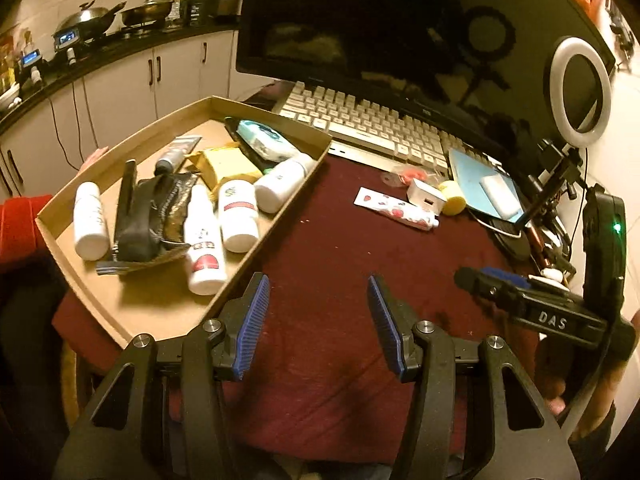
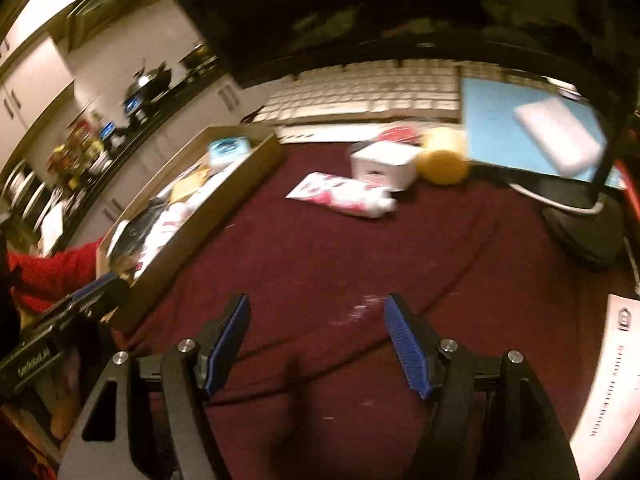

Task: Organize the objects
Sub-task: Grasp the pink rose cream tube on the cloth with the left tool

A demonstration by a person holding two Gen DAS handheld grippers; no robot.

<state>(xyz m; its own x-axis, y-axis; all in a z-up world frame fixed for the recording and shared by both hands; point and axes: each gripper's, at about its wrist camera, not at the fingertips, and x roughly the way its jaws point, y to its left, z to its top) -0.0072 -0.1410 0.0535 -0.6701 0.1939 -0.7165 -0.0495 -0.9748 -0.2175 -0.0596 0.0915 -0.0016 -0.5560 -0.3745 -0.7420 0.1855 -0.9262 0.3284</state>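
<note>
A shallow cardboard tray (image 1: 280,216) holds several white bottles (image 1: 238,210), a black pouch (image 1: 138,216), a yellow packet (image 1: 228,162) and a blue-green pack (image 1: 264,140). My left gripper (image 1: 318,284) hangs open and empty over the maroon cloth (image 1: 344,264), just right of the tray's near corner. On the cloth farther right lie a red-and-white tube (image 1: 396,208), a white charger cube (image 1: 426,196) and a yellow round object (image 1: 452,198). My right gripper (image 2: 318,304) is open and empty over the cloth, short of the tube (image 2: 348,194). That view is motion-blurred.
A white keyboard (image 1: 372,120) and a dark monitor (image 1: 400,32) stand behind. A blue notebook (image 1: 468,168) with a white box (image 1: 498,196) on it lies at the right, beside a ring light (image 1: 580,92). A red sleeve (image 1: 20,220) is left of the tray.
</note>
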